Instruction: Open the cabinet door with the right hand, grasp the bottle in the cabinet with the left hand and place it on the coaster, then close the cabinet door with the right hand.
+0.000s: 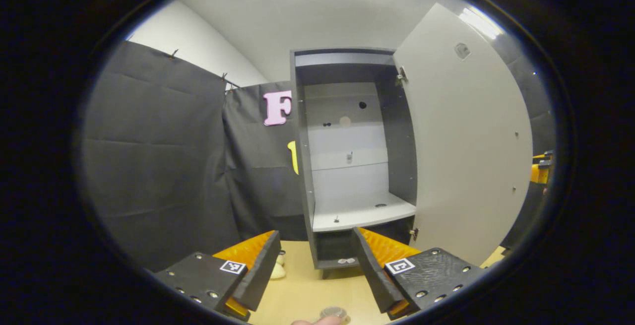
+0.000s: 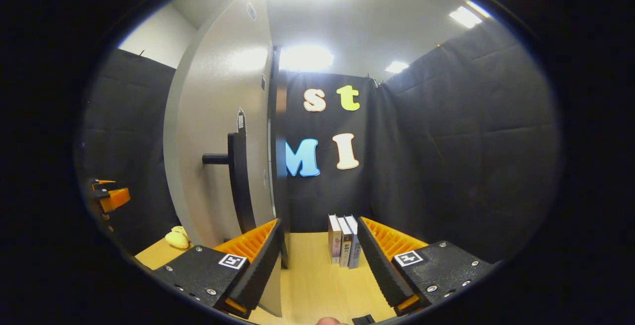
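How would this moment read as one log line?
cabinet door: open | shelf: no bottle | left gripper: open | right gripper: open

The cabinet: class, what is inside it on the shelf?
The cabinet stands with its door open. Its shelf carries no bottle, just small fittings. The compartment below the shelf is dark and partly hidden by the left gripper.

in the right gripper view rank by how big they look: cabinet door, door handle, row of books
1. cabinet door
2. door handle
3. row of books

The door and handle are nearer the camera, which inflates them.
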Demonstrator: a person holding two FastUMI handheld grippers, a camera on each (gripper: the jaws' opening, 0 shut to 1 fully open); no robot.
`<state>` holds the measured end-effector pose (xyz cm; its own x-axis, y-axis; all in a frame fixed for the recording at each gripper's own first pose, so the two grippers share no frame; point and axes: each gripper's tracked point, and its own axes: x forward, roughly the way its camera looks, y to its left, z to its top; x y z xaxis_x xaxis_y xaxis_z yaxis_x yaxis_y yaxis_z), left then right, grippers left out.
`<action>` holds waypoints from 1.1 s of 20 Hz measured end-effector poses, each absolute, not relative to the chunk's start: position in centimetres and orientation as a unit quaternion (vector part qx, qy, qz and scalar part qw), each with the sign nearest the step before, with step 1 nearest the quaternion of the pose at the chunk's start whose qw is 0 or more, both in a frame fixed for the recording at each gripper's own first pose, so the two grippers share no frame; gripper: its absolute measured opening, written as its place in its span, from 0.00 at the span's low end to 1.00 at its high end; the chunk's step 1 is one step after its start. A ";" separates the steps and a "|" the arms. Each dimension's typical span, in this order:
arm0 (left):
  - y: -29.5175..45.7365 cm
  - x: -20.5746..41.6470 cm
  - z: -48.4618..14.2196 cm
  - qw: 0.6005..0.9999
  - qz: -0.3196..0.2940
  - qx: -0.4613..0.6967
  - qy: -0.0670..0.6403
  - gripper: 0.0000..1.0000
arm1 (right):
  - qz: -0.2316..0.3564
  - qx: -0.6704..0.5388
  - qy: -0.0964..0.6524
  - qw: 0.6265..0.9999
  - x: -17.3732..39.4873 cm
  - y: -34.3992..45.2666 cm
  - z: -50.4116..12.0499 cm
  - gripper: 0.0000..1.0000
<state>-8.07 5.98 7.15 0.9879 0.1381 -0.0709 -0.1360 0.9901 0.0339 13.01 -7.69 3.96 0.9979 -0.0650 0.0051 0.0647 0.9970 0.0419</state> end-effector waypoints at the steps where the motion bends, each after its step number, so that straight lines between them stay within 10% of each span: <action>1: 6.9 -7.8 7.1 0.997 0.075 0.014 0.034 0.86 | -0.029 0.020 -0.004 0.999 13.0 -7.0 3.9 0.88; 22: 12.7 -5.0 2.6 0.994 0.051 -0.070 0.069 0.84 | 0.064 0.022 0.007 0.998 18.7 15.2 3.1 0.95</action>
<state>-4.99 12.72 2.57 0.9852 0.0916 -0.1448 -0.1109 0.9851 -0.1315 18.73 15.15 3.07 0.9918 0.1271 -0.0104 -0.1266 0.9910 0.0442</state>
